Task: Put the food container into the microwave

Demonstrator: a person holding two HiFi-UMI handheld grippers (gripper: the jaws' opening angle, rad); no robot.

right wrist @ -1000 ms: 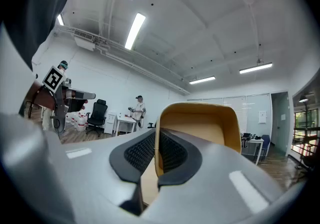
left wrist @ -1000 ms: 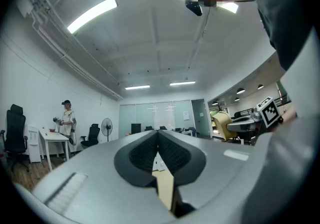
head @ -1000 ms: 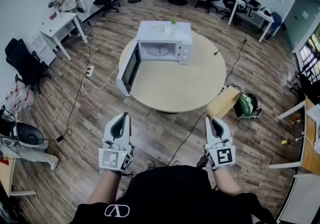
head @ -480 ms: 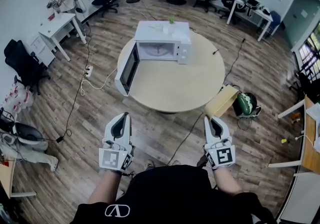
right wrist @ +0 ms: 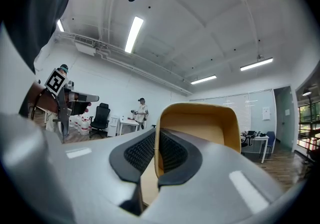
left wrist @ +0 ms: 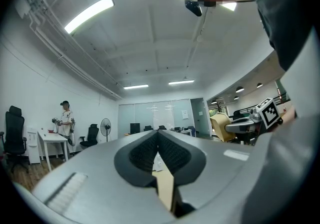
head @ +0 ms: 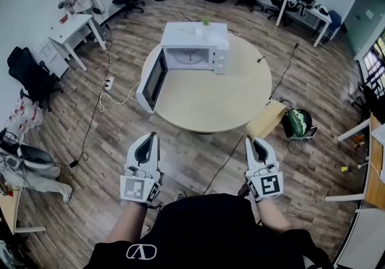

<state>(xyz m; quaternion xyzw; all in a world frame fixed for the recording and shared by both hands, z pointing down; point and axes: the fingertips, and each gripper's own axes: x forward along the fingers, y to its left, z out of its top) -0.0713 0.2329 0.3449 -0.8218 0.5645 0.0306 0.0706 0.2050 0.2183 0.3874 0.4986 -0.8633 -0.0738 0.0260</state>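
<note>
Right tongs [head: 253, 140] clamp the rim of a tan paper food container [head: 266, 118], left tongs [head: 150, 136] are closed and empty, and the door-open white microwave [head: 195, 50] sits well ahead on a round beige surface [head: 210, 100], so loading is not yet done.

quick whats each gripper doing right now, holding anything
left gripper: closed, nothing between the jaws.
right gripper: closed on the rim of the tan food container.

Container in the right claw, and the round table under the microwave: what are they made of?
Container: probably paperboard, matte tan, with a thin wall that the right gripper pinches. Table: likely wood laminate, smooth pale beige; no grain shows.
</note>
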